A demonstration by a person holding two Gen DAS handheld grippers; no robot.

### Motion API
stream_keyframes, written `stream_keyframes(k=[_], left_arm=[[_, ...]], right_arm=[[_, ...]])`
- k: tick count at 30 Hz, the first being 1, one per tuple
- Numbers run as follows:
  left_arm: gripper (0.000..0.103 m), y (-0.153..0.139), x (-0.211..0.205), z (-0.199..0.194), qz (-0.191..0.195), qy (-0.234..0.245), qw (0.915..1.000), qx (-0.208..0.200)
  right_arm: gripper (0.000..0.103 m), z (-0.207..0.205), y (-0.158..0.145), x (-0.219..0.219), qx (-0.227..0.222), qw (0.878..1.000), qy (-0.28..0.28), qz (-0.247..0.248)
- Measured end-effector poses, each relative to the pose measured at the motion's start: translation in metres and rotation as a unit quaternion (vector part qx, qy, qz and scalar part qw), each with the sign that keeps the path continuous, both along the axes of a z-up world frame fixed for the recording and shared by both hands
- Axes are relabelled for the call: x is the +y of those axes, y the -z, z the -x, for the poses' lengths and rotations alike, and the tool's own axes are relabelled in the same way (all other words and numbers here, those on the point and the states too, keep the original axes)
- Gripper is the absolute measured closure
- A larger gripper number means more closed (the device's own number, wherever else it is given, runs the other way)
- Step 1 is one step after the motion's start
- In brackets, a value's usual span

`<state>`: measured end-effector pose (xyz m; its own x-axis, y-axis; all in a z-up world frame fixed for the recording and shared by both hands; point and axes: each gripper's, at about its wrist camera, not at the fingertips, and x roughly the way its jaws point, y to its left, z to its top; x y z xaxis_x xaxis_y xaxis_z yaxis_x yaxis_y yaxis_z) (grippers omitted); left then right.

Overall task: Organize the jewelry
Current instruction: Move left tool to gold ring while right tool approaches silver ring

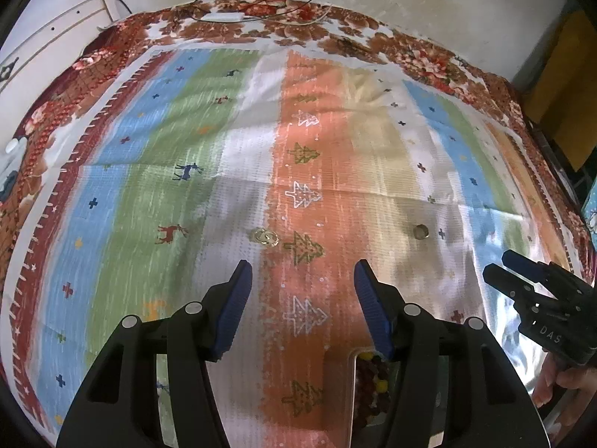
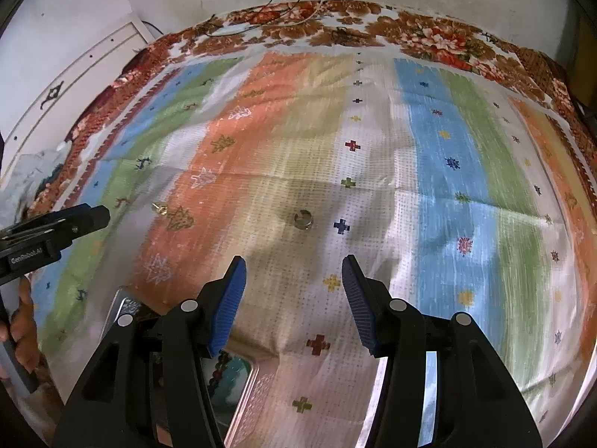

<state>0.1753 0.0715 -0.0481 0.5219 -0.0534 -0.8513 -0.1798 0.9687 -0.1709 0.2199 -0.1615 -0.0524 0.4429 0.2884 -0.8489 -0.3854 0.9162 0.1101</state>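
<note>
Seen from the left wrist: left gripper [image 1: 302, 272] angled down over a striped, tree-and-reindeer patterned cloth [image 1: 156, 171], blue pads apart at a middling gap, nothing between them, nothing held. Just beyond the fingertips, slightly left of centre, a small gold-toned piece of jewelry [image 1: 265, 238] flat on the white stripe beside an orange one; exact kind too small to tell. Further right, a broad metal ring [image 1: 421, 231] on the pale stripe, well apart from the gold piece. At the right edge, the right gripper [image 1: 502, 267], black with blue tips, carried by a hand [image 1: 559, 384]. Low between the fingers, the corner of a tray [image 1: 354, 358] with dark and yellow beads inside. Seen from the right wrist: right gripper [image 2: 294, 272] likewise part open and empty, pointed down at the ring [image 2: 303, 218], which sits just ahead of the tips, untouched. Gold piece [image 2: 160, 208] off to the left, near the left gripper [image 2: 100, 215] at the frame's edge. Tray rim [image 2: 248, 384] near the bottom, beaded items within. Floral bedcover [image 2: 429, 33] under the cloth, wall behind.
</note>
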Motion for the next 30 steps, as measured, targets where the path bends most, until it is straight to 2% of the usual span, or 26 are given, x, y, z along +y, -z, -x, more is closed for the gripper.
stream_keyframes(k=[30], left_arm=[[0.046, 0.047, 0.011, -0.049, -0.014, 0.004, 0.9976, 0.068]], right_arm=[[0.05, -0.05, 0.033, 0.017, 0.039, 0.999, 0.001, 0.019]])
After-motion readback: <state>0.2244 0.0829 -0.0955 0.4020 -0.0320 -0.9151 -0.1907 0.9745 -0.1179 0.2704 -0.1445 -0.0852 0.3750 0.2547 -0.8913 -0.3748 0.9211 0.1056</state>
